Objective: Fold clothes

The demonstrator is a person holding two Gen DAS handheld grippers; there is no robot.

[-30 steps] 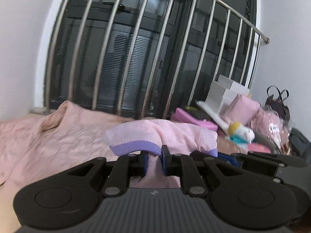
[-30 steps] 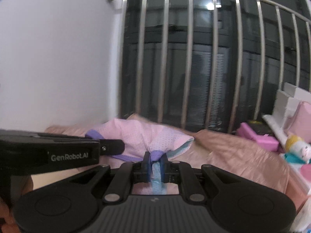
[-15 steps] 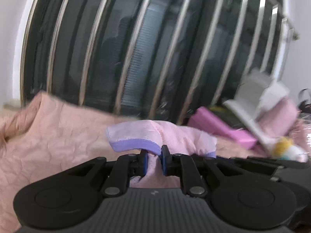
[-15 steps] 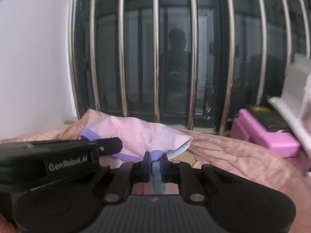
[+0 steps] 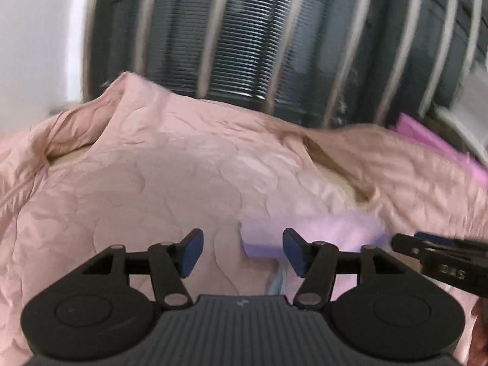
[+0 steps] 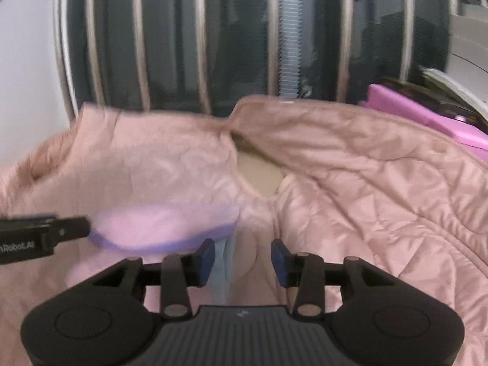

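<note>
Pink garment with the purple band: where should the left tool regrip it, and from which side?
Take the purple band at the near left corner of the garment, coming in low from the front. The left tool is open, and that corner already sits between its fingers. The band is a thicker, straight edge facing the tool, apart from the quilt beneath. The image is blurred, so this is tentative.

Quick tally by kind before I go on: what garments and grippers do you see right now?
Small pink garment with purple trim: 1
Quilted pink jacket: 1
Grippers, both open: 2, the left gripper and the right gripper
Total: 4
</note>
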